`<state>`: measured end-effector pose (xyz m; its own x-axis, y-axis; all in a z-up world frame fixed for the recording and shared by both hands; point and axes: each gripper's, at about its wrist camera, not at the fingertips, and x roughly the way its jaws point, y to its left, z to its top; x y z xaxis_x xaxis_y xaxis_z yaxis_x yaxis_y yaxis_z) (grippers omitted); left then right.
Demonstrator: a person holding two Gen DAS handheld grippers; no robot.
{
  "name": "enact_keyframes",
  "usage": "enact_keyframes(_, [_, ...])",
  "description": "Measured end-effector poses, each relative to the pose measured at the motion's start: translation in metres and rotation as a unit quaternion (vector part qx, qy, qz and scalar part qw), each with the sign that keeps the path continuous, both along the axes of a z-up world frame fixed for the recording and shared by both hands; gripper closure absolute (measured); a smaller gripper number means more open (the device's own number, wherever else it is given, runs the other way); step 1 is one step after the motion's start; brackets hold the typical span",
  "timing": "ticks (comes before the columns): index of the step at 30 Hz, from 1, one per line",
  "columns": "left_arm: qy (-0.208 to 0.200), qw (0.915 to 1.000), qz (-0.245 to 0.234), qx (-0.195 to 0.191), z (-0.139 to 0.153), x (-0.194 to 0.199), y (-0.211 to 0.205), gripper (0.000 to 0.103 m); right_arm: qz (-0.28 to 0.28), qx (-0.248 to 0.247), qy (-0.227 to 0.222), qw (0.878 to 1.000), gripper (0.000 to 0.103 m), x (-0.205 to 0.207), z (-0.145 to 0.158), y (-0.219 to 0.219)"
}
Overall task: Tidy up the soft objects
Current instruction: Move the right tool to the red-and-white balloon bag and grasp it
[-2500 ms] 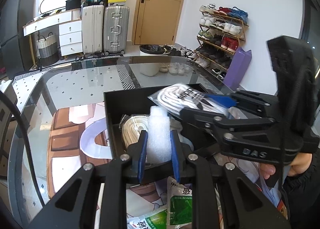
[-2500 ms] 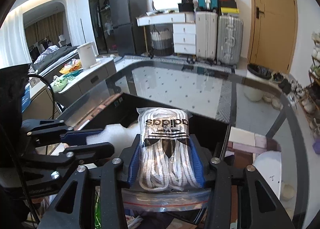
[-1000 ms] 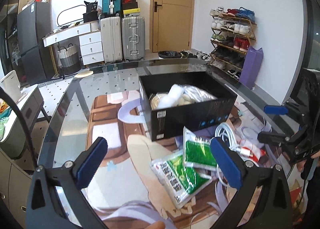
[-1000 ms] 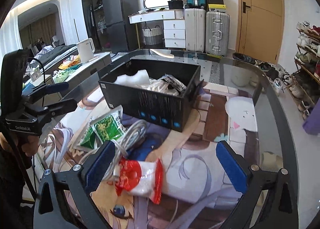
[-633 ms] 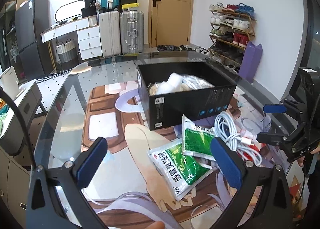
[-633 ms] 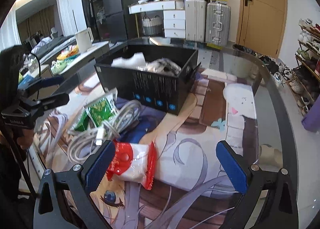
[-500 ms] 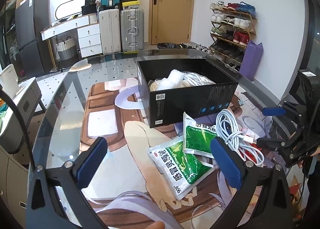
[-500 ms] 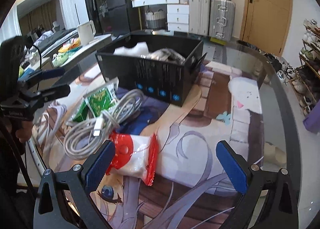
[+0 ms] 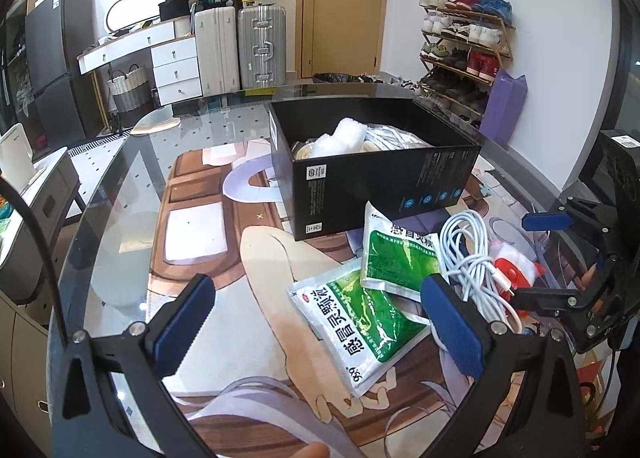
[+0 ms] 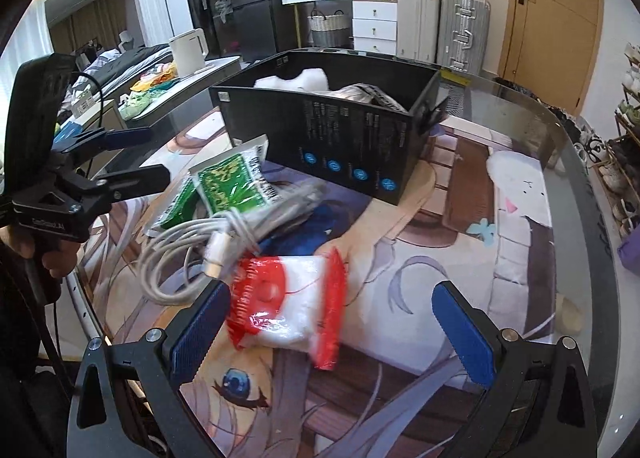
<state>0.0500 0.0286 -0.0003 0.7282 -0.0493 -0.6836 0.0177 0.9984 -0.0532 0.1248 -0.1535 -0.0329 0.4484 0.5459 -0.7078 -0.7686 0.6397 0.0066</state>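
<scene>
Both claws I am running stand spread wide and carry nothing: left claw [image 9: 320, 322], right claw [image 10: 334, 328]. Landmark is the black box [image 9: 384, 182] on the glass worktop [image 9: 120, 194], already containing white soft items [image 9: 344, 136]. Just before the box's near wall lie two green sachets [image 9: 362, 316], overlapping. Beside them is a coiled white cable [image 10: 224, 234], touching a red-and-white packet [image 10: 290, 308], which sits between the right claw's fingers [image 10: 200, 328].

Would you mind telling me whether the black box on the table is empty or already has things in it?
Partly filled. The black box has no lid on, and a white foam piece and a clear bag show above its rim.
</scene>
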Motion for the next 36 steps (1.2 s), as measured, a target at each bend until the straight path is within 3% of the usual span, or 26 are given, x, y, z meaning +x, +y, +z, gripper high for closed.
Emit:
enact_keyframes(11, [0.010,0.9999,-0.006,0.001,-0.003,0.001,-0.002,0.000,-0.011,-0.013,0.008,1.000,0.001,0.007,-0.011,0.001])
enact_keyframes(17, [0.038,0.9992,-0.012,0.001,-0.011,0.006,-0.004,0.000,-0.037,-0.008,0.014,0.999,0.001,0.017,-0.011,-0.011])
enact_keyframes(27, [0.071,0.9964,0.028,-0.036,-0.027,0.015,0.005,0.000,-0.044,-0.005,0.012,0.999,0.001,0.018,-0.010,-0.015])
enact_keyframes(36, [0.085,0.9956,0.038,-0.012,-0.025,0.016,0.019,0.000,-0.040,0.003,0.014,0.999,0.001,0.016,-0.008,-0.015])
